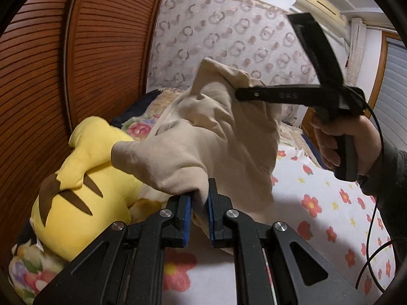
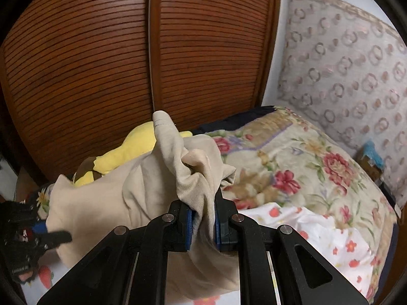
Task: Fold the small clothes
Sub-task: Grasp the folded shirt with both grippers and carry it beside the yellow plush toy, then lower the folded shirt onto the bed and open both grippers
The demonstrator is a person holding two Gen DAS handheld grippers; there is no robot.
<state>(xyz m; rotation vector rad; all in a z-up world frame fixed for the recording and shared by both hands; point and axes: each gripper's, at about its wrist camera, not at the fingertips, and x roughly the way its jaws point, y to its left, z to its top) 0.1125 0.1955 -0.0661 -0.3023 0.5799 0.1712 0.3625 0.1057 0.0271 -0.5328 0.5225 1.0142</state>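
Note:
A small beige garment (image 1: 203, 137) hangs in the air above the bed, stretched between both grippers. My left gripper (image 1: 199, 198) is shut on one bunched edge of it, the cloth pinched between the blue pads. In the left wrist view the right gripper (image 1: 237, 92) reaches in from the right, held by a hand (image 1: 340, 139), and clamps the garment's far upper edge. The right wrist view shows my right gripper (image 2: 203, 213) shut on a twisted fold of the beige garment (image 2: 142, 193). The left gripper (image 2: 61, 236) shows blurred at the lower left there.
A yellow plush toy (image 1: 84, 178) lies at the left against a slatted wooden wardrobe (image 2: 127, 50). A floral blanket (image 2: 292, 167) is heaped at the head of the bed, under a patterned wall cover (image 1: 229, 43). The flower-print sheet (image 1: 318, 203) spreads below the garment.

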